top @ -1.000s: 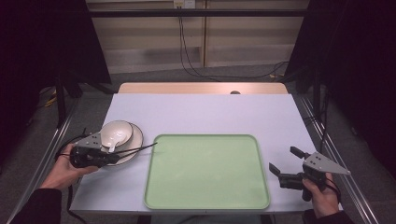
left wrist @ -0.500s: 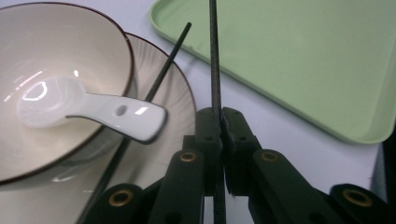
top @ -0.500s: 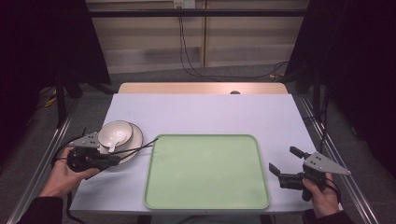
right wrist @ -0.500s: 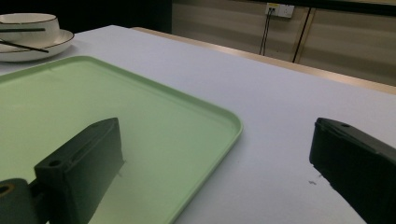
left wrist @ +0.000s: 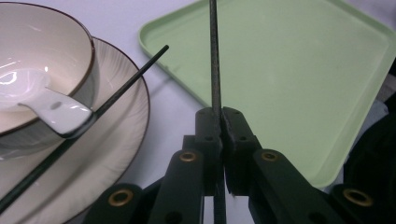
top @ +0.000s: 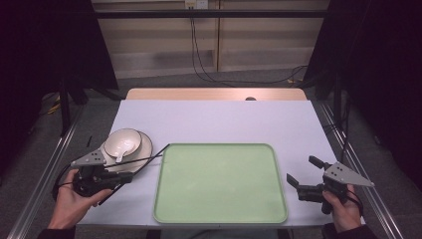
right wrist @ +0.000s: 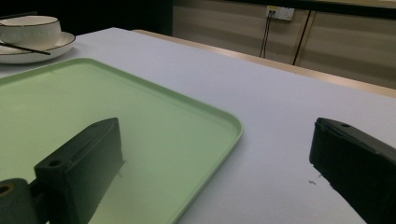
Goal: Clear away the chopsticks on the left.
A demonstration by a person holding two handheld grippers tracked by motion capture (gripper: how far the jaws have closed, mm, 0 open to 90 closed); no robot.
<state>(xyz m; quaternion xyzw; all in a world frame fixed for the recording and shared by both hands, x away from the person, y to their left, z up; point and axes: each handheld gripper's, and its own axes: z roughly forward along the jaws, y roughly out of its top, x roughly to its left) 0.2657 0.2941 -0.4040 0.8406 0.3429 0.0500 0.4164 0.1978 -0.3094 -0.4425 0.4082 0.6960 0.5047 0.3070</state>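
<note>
While the left tongs (left wrist: 219, 122) stay clenched on one black chopstick (left wrist: 214, 56), that stick runs straight up the left gripper view, its far part over the near left corner of the green tray (top: 219, 209). In the high view the left tongs (top: 130, 175) sit at the counter's (top: 214, 122) left front, just beside the tray's left rim, with the held chopstick (top: 149, 159) slanting toward the tray's far left corner. A second chopstick (left wrist: 93, 112) lies across the plate (left wrist: 116, 154), its far end past the plate's rim and close to the tray's corner. The bowl (top: 122, 142) stands on the plate and holds a white spoon (left wrist: 56, 112), whose handle rests near the bowl's rim.

The tray's surface is bare, and a wide stretch of counter lies open behind it, up to the wooden strip at the far edge. The right tongs (top: 301, 174) stand released, jaws wide apart, near the counter's right front edge, just off the tray's right rim.

Against the earlier frames, the left hand (top: 74, 199) has drawn back toward the front edge and the gripped chopstick has come off the plate; the right hand (top: 343, 211) has kept its place.

No writing can be read anywhere.
</note>
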